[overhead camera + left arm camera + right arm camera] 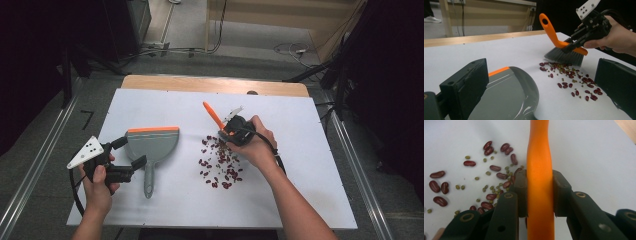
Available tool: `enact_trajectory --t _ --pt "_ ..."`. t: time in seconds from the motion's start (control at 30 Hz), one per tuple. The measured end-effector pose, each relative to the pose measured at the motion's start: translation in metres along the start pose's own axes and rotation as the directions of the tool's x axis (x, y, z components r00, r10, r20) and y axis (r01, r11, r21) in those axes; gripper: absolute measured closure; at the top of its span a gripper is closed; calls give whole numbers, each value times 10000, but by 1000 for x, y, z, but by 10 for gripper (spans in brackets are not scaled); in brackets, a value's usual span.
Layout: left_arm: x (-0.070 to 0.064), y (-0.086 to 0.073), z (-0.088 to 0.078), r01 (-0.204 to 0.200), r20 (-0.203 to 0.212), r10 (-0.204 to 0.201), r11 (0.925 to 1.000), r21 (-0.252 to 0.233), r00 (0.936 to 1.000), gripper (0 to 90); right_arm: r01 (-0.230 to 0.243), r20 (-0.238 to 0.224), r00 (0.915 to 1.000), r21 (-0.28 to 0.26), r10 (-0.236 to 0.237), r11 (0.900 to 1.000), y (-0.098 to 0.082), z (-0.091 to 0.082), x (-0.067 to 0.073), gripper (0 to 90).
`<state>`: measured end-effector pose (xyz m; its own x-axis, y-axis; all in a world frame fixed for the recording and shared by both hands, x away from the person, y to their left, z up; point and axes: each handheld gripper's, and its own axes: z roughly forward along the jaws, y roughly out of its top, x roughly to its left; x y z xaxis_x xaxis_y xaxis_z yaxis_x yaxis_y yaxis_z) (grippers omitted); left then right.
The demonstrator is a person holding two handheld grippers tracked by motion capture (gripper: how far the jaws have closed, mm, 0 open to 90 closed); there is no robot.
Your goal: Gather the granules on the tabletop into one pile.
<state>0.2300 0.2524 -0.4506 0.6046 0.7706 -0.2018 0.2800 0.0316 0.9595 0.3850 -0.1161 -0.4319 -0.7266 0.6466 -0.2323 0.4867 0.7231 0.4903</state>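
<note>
The dustpan (150, 145) lies flat on the white table (300, 165), left of centre – grey, w/ an orange strip along its far edge and its handle pointing toward the near edge. Nothing is in the pan; in the left gripper view its scoop (509, 97) is bare and shiny. All the beans (220, 165) are loose on the table, right of the dustpan: dark red kidney-shaped ones mixed w/ small green ones, spread in a patch from the brush toward the near side.

The right gripper (231, 134), held in the right hand (255, 145), is clamped on the brush (215, 117). The right gripper view shows it close up: both jaws pressed against the sides of the orange handle (540, 195), beans on the table to its left. The left gripper view gives the brush side-on – orange handle (550, 31) rising up and away w/ a hole near its tip, grey bristles (565, 57) pointing down at the far edge of the bean patch; can't tell if they touch the table. The high view hides the bristles under the gripper.

The left gripper (132, 152), in the left hand (97, 187), sits at the near left side of the dustpan w/ jaws spread wide, holding nothing; one jaw is near the pan's left corner, the other by the top of the handle. Its grey three-cornered plate (86, 151) shows in the high view
</note>
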Motion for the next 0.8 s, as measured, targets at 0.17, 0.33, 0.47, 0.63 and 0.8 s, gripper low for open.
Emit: enact_trajectory --t 0.17,0.33,0.47,0.63,0.8 --pt "0 1 -1 2 -25 -2 10000 -63 10000 0 -648 -780 9953 -866 580 9941 -3 -30 -7 691" --pt "1 -1 1 -35 -59 35 10000 32 10000 0 -574 -2107 9771 -1258 299 9904 -7 -46 8 690" --pt "1 -1 1 -18 -73 18 10000 63 10000 0 -778 -2892 9564 -1224 394 9894 -10 -48 18 691" --pt "3 -1 0 34 -101 -33 10000 25 9999 0 -986 -3925 9184 -1076 488 9893 -13 -48 32 691" --pt "3 -1 1 42 -40 -41 9999 105 10000 0 -928 -4185 9075 -1136 371 9892 -15 -51 49 691"
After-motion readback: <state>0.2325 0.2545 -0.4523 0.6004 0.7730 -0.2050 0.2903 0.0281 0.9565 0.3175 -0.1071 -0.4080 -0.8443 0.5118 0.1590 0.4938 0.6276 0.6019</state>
